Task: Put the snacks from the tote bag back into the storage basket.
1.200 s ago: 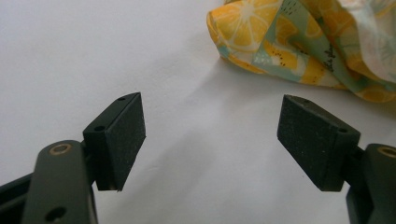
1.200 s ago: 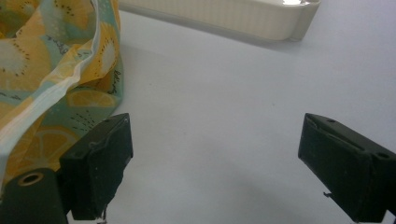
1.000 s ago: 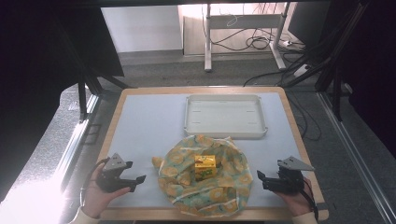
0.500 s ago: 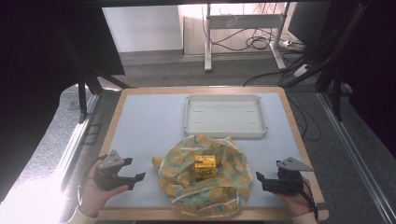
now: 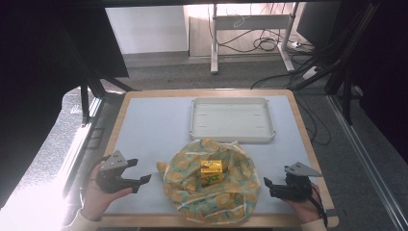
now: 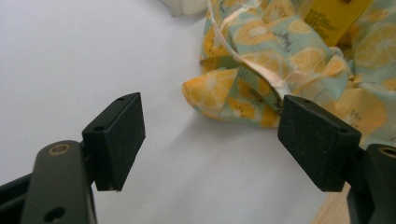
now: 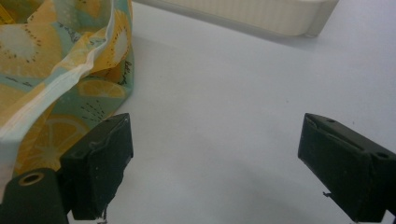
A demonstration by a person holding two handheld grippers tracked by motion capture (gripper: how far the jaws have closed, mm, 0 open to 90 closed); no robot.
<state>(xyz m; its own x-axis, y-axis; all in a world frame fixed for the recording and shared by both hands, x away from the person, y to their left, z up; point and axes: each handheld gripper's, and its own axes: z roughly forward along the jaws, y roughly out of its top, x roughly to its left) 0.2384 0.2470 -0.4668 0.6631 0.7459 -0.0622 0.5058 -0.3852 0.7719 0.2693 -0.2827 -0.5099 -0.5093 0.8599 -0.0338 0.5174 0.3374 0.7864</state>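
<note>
A lemon-print cloth (image 5: 211, 185) lies crumpled near the table's front edge, with a small yellow box (image 5: 211, 172) on its middle. My left gripper (image 5: 139, 175) hangs open just left of the cloth, raised off the mat. In the left gripper view the cloth's folded corner (image 6: 219, 95) lies ahead between the wide-apart jaws, untouched, and the yellow box (image 6: 334, 16) shows at the top right. My right gripper (image 5: 267, 186) sits open to the right of the cloth. In the right gripper view the cloth's edge (image 7: 70, 70) lies by the left pad (image 7: 100, 163), with nothing between the jaws.
A shallow white tray (image 5: 232, 120) stands empty at the back middle of the grey mat (image 5: 154, 130); its rim (image 7: 261, 16) shows in the right gripper view. The wooden table border (image 5: 308, 144) frames the mat. Dark stands and cables lie beyond the table.
My left gripper has lifted a little off the mat, still open. The right gripper, cloth and box have not moved.
</note>
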